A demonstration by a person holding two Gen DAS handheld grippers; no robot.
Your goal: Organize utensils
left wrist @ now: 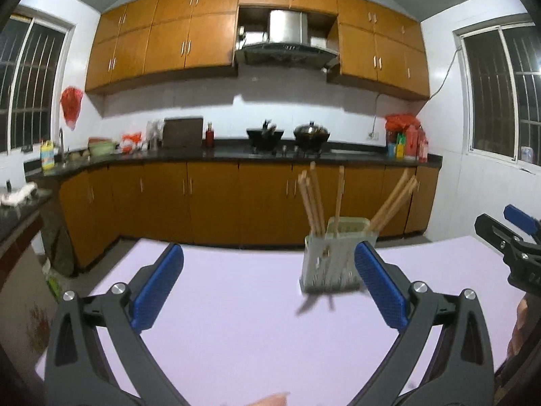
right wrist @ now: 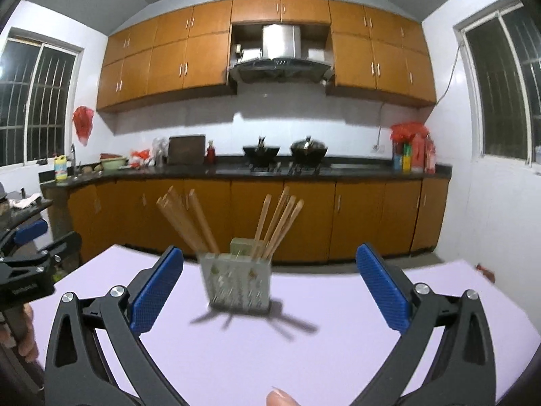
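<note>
A pale perforated utensil holder [left wrist: 333,264] stands on the lilac table [left wrist: 236,321], with several wooden chopsticks [left wrist: 312,199] leaning out of it to both sides. It also shows in the right wrist view [right wrist: 236,282] with its chopsticks [right wrist: 277,225]. My left gripper [left wrist: 268,253] is open and empty, above the table, with the holder just behind its right finger. My right gripper [right wrist: 269,253] is open and empty, a little back from the holder, which sits between its fingers. Each gripper shows at the edge of the other's view: the right one [left wrist: 507,240], the left one [right wrist: 30,264].
A kitchen counter [left wrist: 219,154] with woks, bottles and a sink runs along the far wall, with wooden cabinets below and above. The lilac table [right wrist: 338,338] ends at a far edge just behind the holder. Windows are on both side walls.
</note>
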